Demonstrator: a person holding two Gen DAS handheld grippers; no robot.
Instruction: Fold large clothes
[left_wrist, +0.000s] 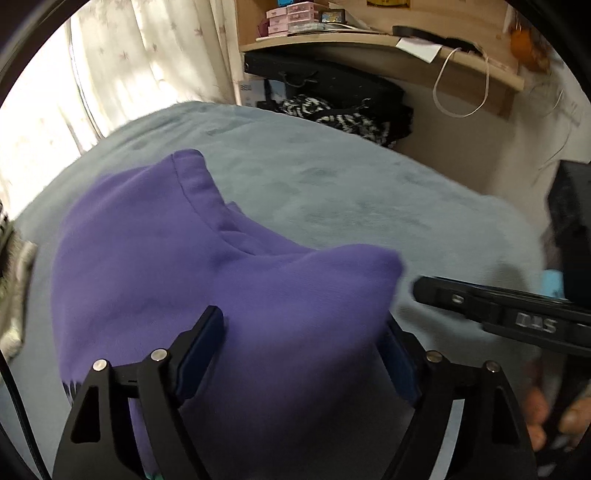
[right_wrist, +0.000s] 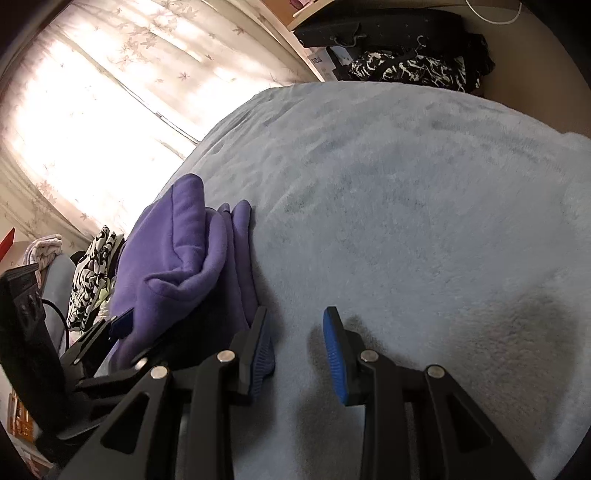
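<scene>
A folded purple sweatshirt (left_wrist: 177, 266) lies on a pale blue fleece blanket (left_wrist: 351, 184). My left gripper (left_wrist: 303, 328) has its jaws wide apart with the bulky folded garment between them; the pads (left_wrist: 201, 354) touch its sides. In the right wrist view the sweatshirt (right_wrist: 184, 258) is a thick bundle at the left. My right gripper (right_wrist: 295, 328) is open and empty over the blanket (right_wrist: 406, 206), just right of the garment's edge. The right gripper also shows in the left wrist view (left_wrist: 498, 314).
A black-and-white patterned cloth (left_wrist: 332, 114) and black bags lie past the blanket's far edge under a wooden shelf (left_wrist: 369, 40). A curtained window (right_wrist: 92, 92) is at the left. More patterned clothes (right_wrist: 92, 273) are piled left of the sweatshirt.
</scene>
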